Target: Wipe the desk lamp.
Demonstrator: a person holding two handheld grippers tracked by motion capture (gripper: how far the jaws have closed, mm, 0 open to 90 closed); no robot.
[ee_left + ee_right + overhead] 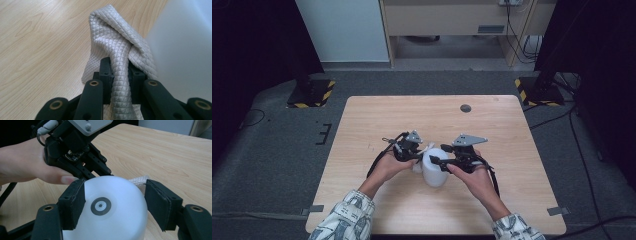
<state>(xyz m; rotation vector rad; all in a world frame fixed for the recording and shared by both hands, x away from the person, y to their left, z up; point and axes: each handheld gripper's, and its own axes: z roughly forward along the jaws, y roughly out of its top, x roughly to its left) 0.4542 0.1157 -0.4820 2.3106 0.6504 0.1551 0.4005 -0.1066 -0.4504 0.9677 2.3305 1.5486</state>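
Your left hand-held gripper is clenched on a quilted white cloth, a detail the high view hides behind the white cup. That cup stands upside down at the middle of the bench, base up, long axis vertical. Your right hand-held gripper spans its base; whether it squeezes, I cannot tell.

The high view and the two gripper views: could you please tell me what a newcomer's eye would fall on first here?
First, the white frosted plastic dome-shaped container near the middle of the light wooden table, with the right gripper astride it, one jaw on each side. Next, the pale grey quilted cloth, pinched in the left gripper and lying against the container's side.
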